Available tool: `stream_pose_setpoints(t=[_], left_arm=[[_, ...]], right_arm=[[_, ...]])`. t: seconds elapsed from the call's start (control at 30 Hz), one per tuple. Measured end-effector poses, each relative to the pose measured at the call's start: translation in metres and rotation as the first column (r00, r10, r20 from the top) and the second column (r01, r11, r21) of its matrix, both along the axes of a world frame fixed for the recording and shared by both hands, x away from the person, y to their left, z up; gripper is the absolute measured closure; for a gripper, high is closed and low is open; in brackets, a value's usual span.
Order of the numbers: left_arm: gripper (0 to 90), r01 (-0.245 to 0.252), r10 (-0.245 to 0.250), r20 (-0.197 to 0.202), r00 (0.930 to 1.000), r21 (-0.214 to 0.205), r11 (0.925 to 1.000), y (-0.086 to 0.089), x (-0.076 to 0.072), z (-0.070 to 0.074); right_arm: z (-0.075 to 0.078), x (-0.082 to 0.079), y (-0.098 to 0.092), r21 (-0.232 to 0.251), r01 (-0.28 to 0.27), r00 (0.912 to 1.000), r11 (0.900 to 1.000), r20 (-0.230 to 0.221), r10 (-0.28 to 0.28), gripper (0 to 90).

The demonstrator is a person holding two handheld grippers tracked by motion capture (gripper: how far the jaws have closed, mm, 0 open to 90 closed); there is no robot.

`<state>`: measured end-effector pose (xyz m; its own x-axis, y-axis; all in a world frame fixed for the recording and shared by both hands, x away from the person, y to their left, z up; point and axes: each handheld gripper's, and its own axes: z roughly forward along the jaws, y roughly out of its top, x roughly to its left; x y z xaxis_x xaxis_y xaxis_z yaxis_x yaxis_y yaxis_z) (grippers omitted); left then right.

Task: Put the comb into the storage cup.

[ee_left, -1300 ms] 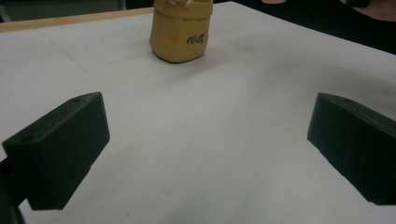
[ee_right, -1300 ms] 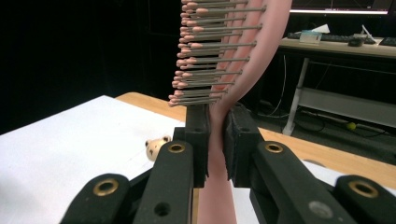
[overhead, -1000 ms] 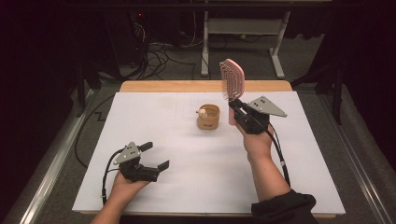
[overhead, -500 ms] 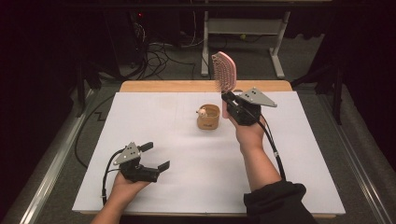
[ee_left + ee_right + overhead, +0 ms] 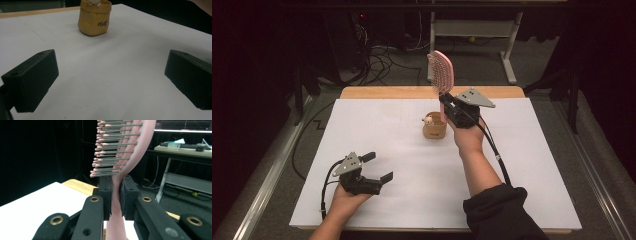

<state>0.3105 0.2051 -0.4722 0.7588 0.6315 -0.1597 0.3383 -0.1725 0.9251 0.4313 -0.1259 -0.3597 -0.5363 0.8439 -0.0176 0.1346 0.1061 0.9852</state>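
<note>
A white sheet [image 5: 377,135] covers a wooden table [image 5: 382,92]. Beyond its far edge, tangled cables [image 5: 384,57] lie on the dark floor, left of a grey metal frame [image 5: 512,45]. Far right, a desk [image 5: 190,151] holds small clutter.

The high view looks forward and down on the counter [image 5: 377,130] from above the person's side. The left hand-held gripper [image 5: 371,169] camera sits low, facing the pot [image 5: 94,17] ahead; both views share it. The right hand-held gripper [image 5: 115,195] camera looks up, close on the brush [image 5: 122,150].
</note>
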Motion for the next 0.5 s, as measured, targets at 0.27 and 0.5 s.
stream_pose_setpoints(t=[0.27, 0.5], left_arm=[[0.0, -0.003, 0.003, -0.004, 1.0000, -0.012, 0.9999, 0.001, 0.000, 0.000], [0.0, -0.002, 0.002, -0.001, 1.0000, -0.012, 0.9999, 0.001, -0.001, 0.001]], right_arm=[[-0.011, 0.016, 0.009, 0.000, 0.004, 0.9997, 1.0000, -0.025, -0.004, 82.4], [-0.017, 0.027, 0.012, 0.004, 0.015, 0.9989, 0.9999, -0.045, -0.015, 82.4]])
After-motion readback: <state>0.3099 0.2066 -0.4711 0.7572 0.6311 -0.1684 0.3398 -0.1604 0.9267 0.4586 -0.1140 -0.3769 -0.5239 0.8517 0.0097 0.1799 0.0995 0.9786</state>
